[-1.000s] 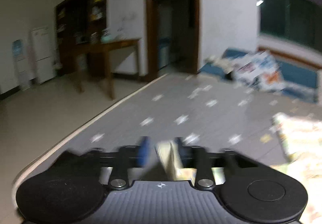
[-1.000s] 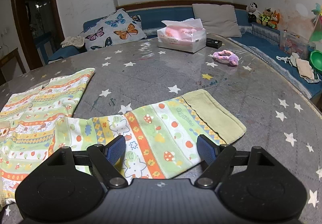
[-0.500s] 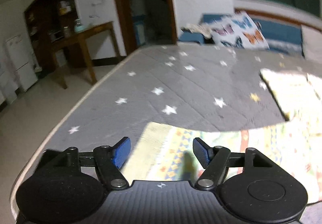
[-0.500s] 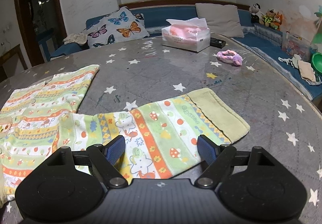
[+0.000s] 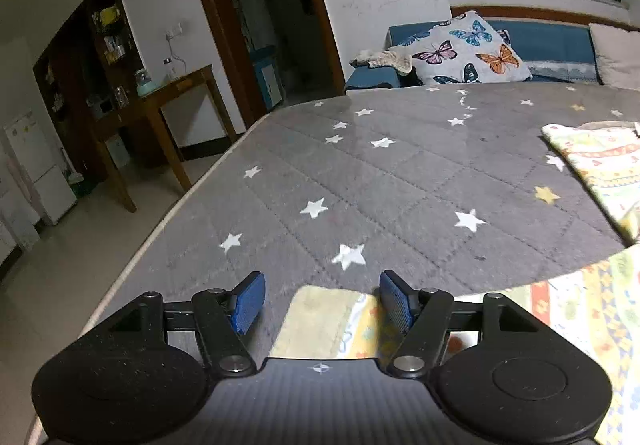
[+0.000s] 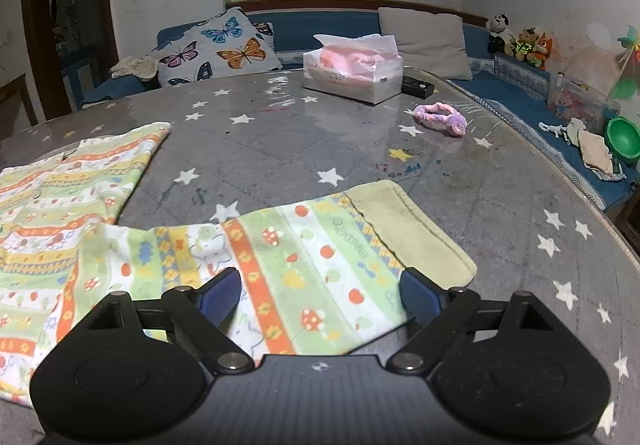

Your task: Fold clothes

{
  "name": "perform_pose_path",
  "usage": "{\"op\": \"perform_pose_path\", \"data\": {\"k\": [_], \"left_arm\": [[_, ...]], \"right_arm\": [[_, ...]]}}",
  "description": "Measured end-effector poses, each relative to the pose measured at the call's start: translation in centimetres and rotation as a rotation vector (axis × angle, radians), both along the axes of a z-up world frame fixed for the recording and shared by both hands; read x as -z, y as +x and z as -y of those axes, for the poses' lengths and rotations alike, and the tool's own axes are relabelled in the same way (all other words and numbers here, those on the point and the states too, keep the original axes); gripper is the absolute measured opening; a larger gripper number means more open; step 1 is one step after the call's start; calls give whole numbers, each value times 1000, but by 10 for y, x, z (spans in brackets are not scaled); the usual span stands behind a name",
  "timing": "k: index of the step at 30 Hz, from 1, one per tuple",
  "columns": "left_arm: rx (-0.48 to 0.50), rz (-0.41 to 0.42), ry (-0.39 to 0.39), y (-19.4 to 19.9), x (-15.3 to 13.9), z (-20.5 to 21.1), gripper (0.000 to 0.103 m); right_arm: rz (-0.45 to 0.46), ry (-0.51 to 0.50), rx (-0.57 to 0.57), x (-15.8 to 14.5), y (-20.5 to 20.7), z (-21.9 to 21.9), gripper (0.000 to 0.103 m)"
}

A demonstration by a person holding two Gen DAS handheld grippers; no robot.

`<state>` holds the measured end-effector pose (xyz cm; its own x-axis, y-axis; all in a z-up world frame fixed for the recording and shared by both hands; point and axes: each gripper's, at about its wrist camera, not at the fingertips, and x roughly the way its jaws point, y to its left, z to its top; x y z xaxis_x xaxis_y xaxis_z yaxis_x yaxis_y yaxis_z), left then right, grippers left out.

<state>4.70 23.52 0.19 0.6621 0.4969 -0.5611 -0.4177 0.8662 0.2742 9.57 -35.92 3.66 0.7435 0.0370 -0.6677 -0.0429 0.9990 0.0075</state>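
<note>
The left tongs (image 5: 322, 305) are spread wide, the two blue-padded fingers (image 5: 249, 301) well apart with nothing clamped between them. They sit low and point forward, tilted slightly downward, their black linkage arms splayed outward from the body at the bottom of the left wrist view. The right tongs (image 6: 320, 291) are likewise spread wide, their blue fingers (image 6: 222, 295) set even farther apart, and they grip nothing. They too sit low and level, aimed forward, with both linkage arms angled outward from the dark ribbed body. Neither hand of the person is visible in either view.
</note>
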Motion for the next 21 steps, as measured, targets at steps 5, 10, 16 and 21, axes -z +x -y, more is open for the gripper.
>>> {"op": "perform_pose_path", "data": {"k": [5,10,16,21], "left_arm": [[-26,9,47,12,6,-5,68],[-31,10,43,16,5,-11,70],[-73,20,28,0,-7,-19,69],[37,21,-49,-39,-24,-15,69]], "right_arm": [[8,-2,-9,2,8,3,94],[-5,-12,-21,1,17,2,96],[-14,-14,-23,0,18,1,96],[-16,-14,-30,-1,14,1,96]]}}
